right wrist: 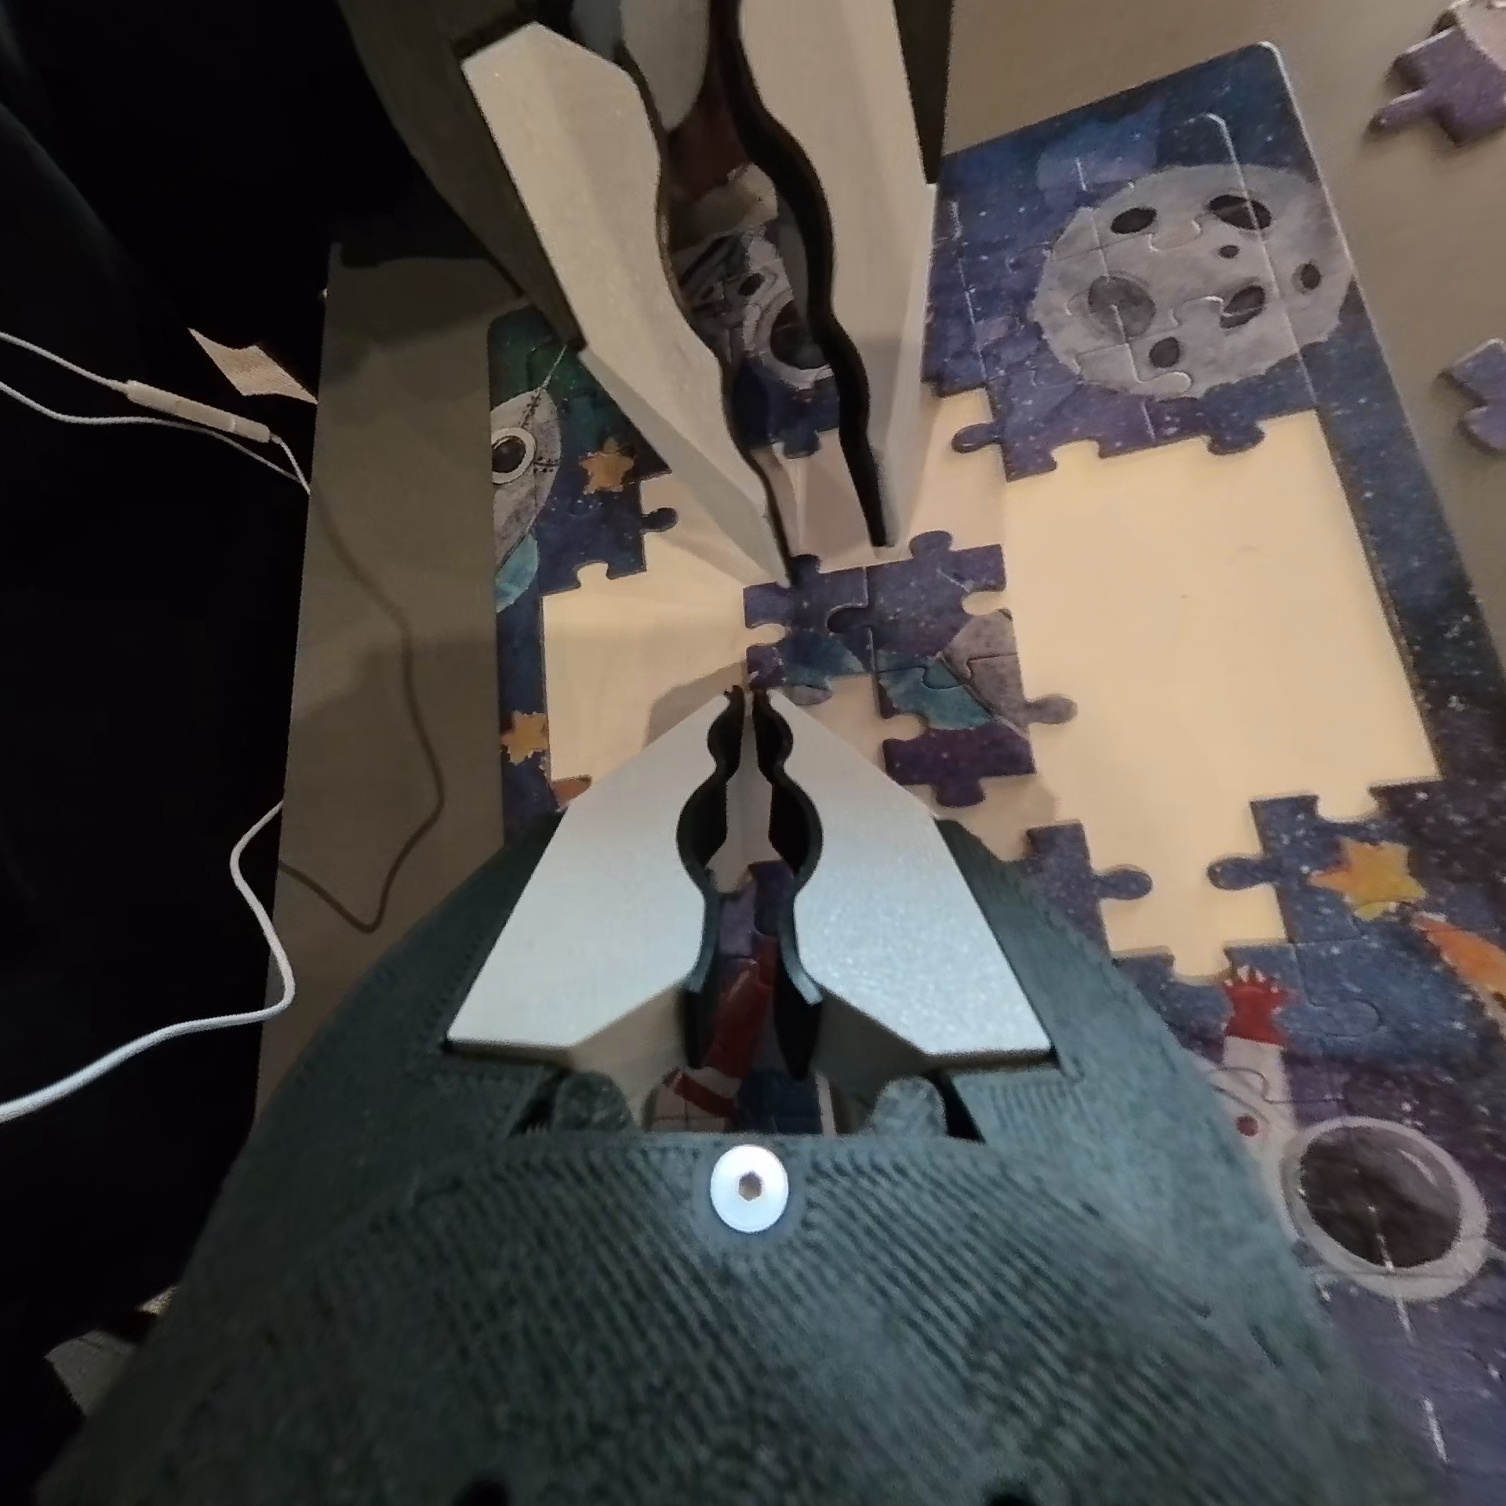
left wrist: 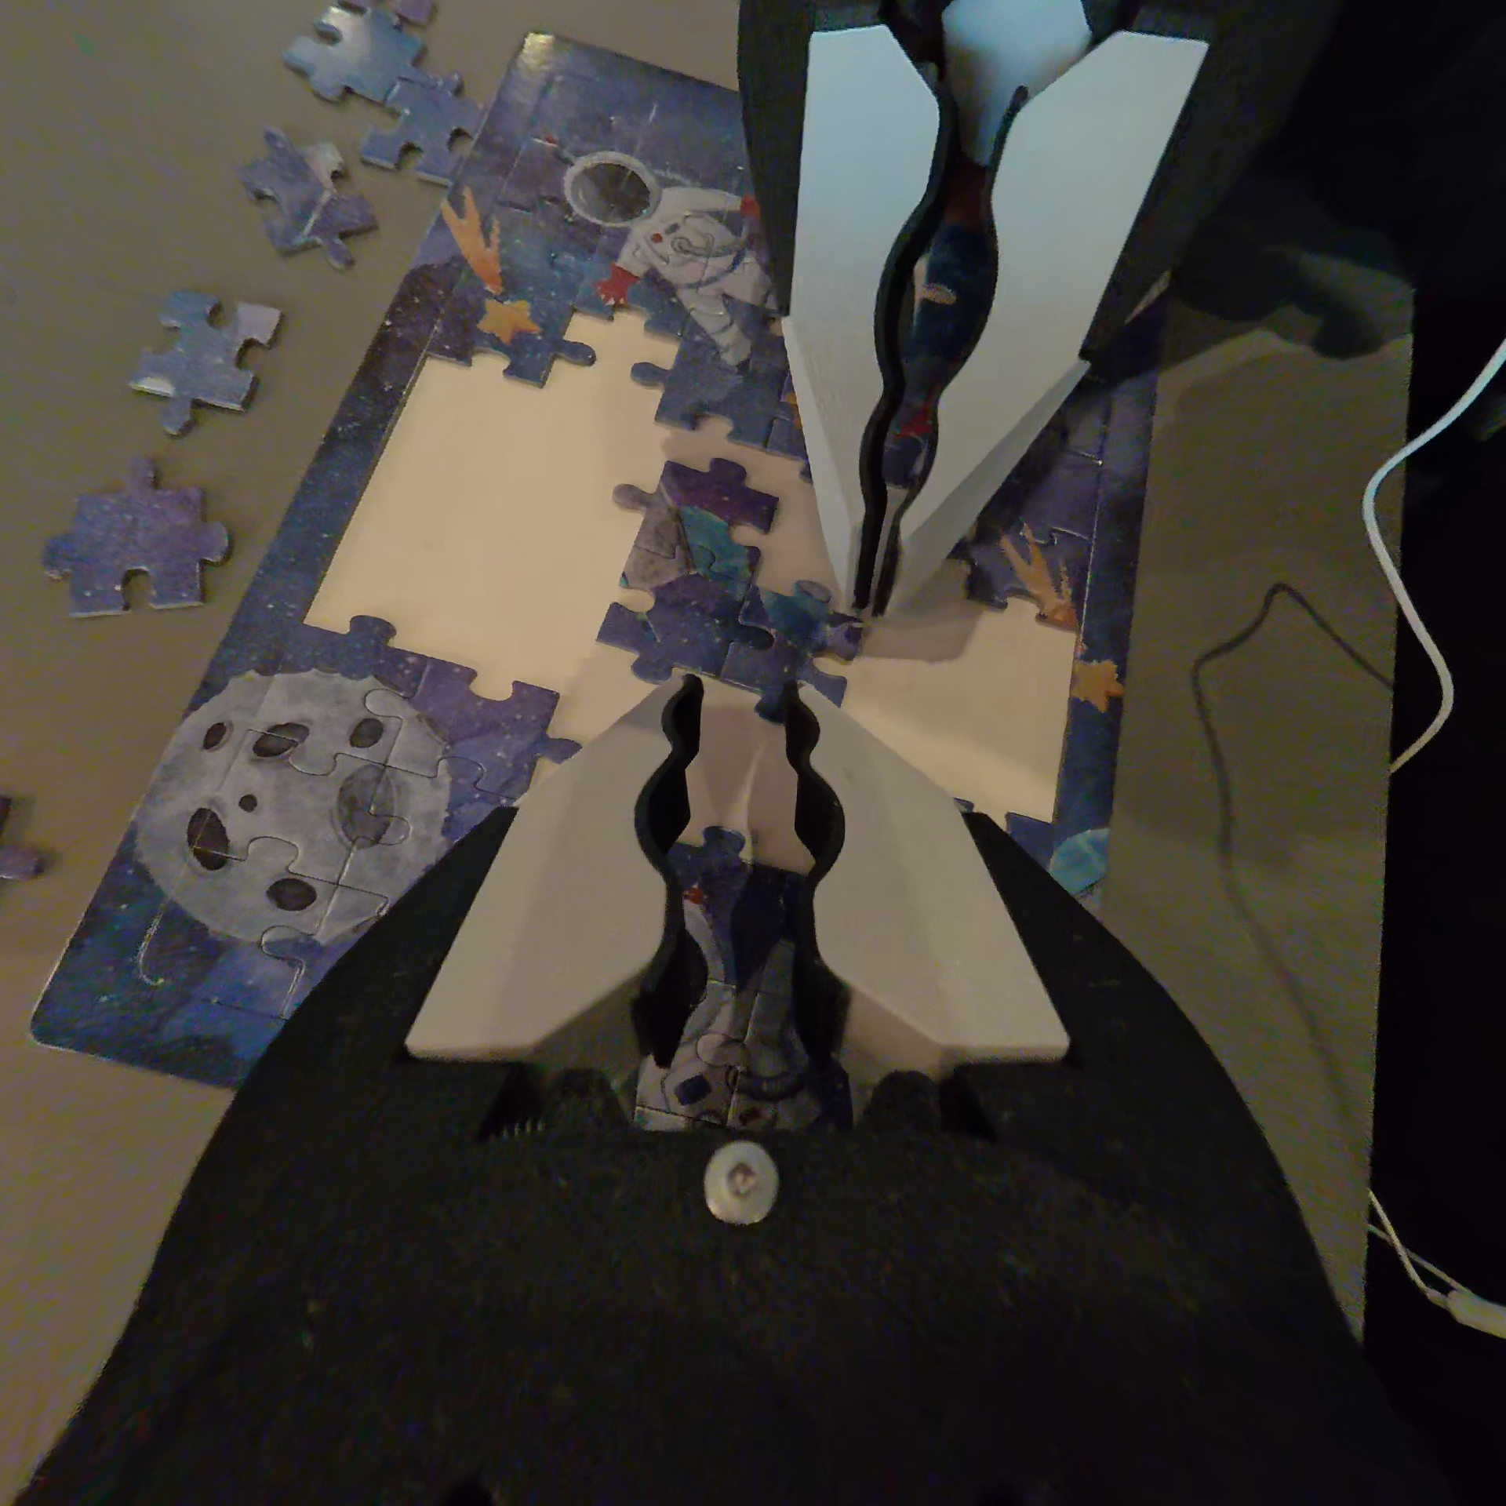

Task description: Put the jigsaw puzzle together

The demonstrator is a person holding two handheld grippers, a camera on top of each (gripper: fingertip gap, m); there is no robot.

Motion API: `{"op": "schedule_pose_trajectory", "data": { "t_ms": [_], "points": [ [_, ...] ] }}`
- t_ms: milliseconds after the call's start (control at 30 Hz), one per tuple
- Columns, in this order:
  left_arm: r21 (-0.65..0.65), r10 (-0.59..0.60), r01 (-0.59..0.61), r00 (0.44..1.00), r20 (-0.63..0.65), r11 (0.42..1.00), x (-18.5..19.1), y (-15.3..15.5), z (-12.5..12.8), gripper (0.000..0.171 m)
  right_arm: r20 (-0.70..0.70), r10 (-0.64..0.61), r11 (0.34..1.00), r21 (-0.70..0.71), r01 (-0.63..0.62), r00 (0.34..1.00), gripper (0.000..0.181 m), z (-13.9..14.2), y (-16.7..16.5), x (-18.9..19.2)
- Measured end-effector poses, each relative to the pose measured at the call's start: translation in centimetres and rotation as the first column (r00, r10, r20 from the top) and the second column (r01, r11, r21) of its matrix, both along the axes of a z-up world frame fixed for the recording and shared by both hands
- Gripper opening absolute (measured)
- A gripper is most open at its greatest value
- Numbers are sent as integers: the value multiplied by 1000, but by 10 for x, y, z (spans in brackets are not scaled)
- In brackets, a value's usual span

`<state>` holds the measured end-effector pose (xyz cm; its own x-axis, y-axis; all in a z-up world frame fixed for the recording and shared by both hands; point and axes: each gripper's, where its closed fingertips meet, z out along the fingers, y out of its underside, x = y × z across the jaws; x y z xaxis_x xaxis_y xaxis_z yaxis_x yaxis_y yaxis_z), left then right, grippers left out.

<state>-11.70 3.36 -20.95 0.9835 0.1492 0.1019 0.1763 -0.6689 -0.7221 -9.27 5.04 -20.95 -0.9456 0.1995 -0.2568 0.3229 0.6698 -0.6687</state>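
**Tongs meeting over a loose cluster in the puzzle tray**

Left gripper [left wrist: 737, 693] standing with jaws apart, holding nothing, tips poised at the near edge of the small joined cluster [left wrist: 717, 587]. Right gripper [right wrist: 748, 701] pinched nearly shut, only a sliver of gap showing, tips touching or just beside the cluster's corner piece [right wrist: 786, 644]; hard to tell whether actually nipping its edge or merely pressing against it.

Probably nudging the cluster toward its seat. For doing it well: keeping the tips low and flat on the cream backing [left wrist: 489, 489], pushing from both sides evenly so the joined pieces are not buckling apart, lining knobs up with sockets before pressing down.

Lying on a tan table [left wrist: 122, 163]: a rectangular space-themed jigsaw puzzle [left wrist: 269, 815], dark blue border in place, cratered grey moon assembled at one end, astronaut [left wrist: 693, 261] at the other, bare backing showing through the middle. Loose pieces [left wrist: 134, 542] waiting beside the tray, well apart from the cluster.
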Motion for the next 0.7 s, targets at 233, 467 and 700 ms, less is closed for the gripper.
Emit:
{"op": "schedule_pose_trajectory", "data": {
  "t_ms": [233, 467, 700],
  "points": [
    [10, -4, 5, 1000, -5, 1000, 1, 1, 2, 18, -28, -27, 1000, -16, 26, 999, 0, 5, 2, -7],
    [-3, -5, 5, 1000, -14, 1000, 1, 1, 0, 17, -83, -49, 994, -98, 41, 995, 0, 16, -11, -13],
    [-5, -7, 7, 1000, -13, 1000, 1, 2, 0, 18, -121, -44, 999, -23, 42, 992, 0, 3, -9, -15]
  ]
}}
